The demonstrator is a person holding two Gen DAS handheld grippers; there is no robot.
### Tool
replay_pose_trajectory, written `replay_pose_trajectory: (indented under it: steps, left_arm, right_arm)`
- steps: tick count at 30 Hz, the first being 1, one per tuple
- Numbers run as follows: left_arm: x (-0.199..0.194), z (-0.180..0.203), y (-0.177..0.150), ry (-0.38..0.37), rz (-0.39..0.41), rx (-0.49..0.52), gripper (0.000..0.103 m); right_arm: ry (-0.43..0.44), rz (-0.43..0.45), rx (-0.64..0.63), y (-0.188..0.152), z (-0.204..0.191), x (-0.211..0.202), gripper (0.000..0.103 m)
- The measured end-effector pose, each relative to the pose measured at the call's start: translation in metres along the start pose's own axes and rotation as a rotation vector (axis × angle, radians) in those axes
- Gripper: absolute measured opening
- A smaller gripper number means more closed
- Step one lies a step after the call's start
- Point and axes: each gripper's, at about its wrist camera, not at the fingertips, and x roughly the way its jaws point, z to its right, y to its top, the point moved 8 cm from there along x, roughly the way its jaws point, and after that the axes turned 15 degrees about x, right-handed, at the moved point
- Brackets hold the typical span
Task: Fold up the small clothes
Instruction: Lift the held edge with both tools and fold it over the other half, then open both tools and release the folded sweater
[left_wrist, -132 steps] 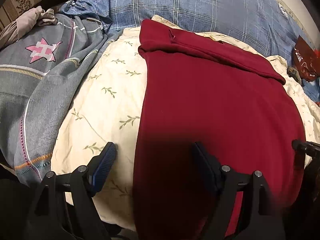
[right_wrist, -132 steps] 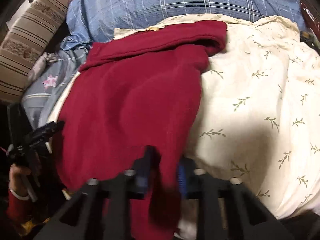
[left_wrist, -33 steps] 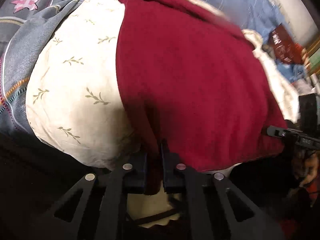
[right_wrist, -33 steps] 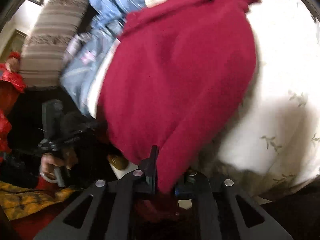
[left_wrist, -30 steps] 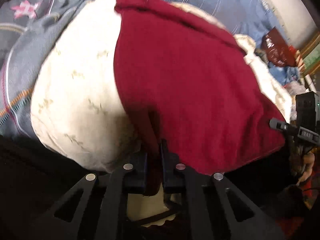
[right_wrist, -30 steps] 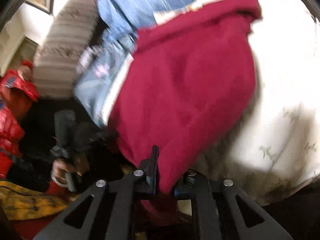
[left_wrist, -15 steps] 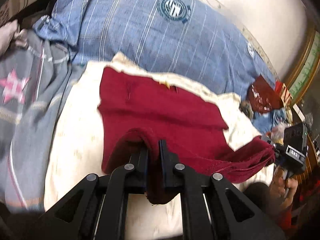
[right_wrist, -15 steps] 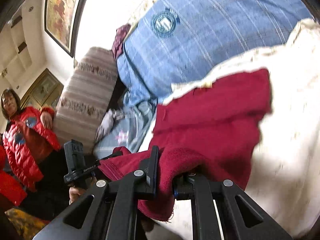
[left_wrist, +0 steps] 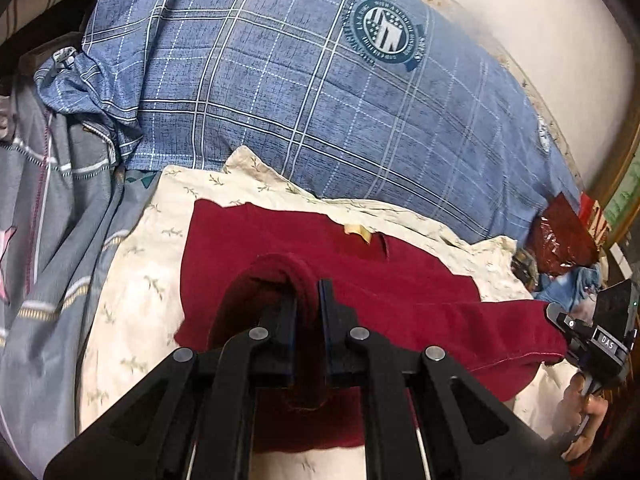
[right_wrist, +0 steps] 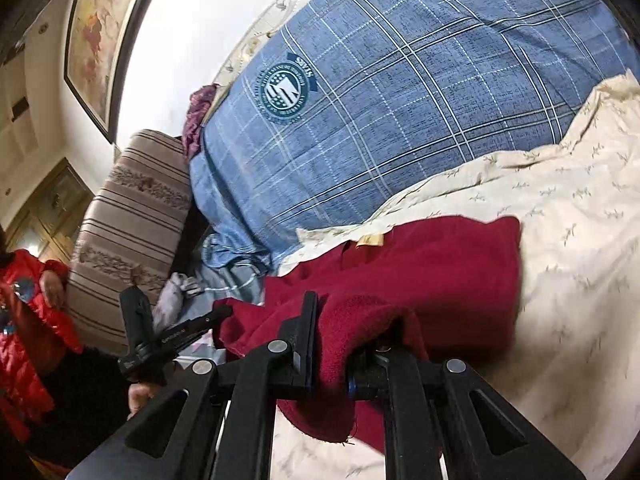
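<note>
Fabric of a dark red garment [left_wrist: 400, 292] lies across a cream leaf-print cushion [left_wrist: 132, 280], its near edge lifted and carried over the rest. The left gripper [left_wrist: 307, 308] has its jaws closed to a narrow slit on a raised loop of that edge, and cloth hangs down between the fingers. The right gripper [right_wrist: 332, 344] is likewise pinched tight on the other near corner, with thick red folds draped over its right finger. In the left wrist view the right gripper appears at the far right, the red hem stretched toward it. A pale label [left_wrist: 358, 231] shows near the garment's far edge. Behind the cushion rests a blue plaid pillow [left_wrist: 304, 92] with a round crest. A striped bolster [right_wrist: 128, 224] stands at the left of the right wrist view.
</note>
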Motion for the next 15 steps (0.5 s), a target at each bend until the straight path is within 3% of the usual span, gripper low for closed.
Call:
replay_pose_trajectory:
  steps: [7, 15]
  left_arm:
    - [0.036, -0.02, 0.019, 0.042, -0.04, 0.003, 0.007]
    - [0.084, -0.04, 0.023, 0.036, -0.089, -0.036, 0.006]
  right_arm:
    - [-0.033, -0.029, 0.036, 0.027, 0.019, 0.05, 0.01]
    - [-0.092, -0.064, 0.104, 0.053, 0.058, 0.101, 0.01]
